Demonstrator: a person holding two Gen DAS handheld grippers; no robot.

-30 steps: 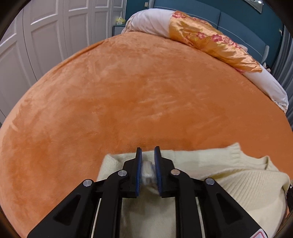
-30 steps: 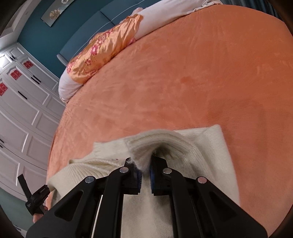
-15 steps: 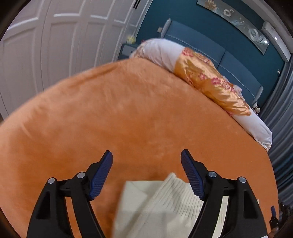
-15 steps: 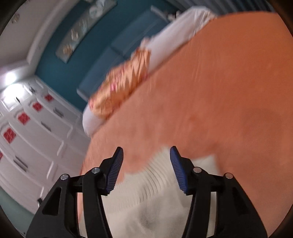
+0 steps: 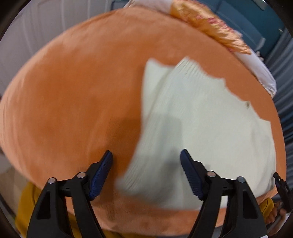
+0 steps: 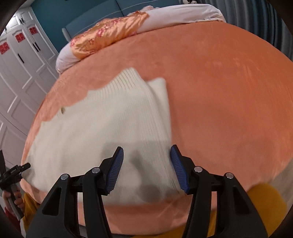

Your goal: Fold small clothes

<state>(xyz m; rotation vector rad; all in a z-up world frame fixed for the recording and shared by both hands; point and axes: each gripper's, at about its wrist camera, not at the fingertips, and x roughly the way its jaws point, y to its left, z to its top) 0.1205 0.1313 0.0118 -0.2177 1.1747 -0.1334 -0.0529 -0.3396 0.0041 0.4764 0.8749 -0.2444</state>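
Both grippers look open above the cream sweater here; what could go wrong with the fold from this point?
1. The cream knit sweater lies close to the near edge of the orange blanket; a tug toward the person might drag it off.
2. Its far ribbed edge lies uneven, so the next fold may come out crooked.
3. The left gripper straddles the sweater's side edge and might pinch blanket too.

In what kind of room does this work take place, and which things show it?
Most likely a bedroom. A cream knit sweater lies on a bed with an orange blanket; a long white pillow with a gold satin cover lies at its far end against a teal padded headboard, and white wardrobe doors stand nearby.
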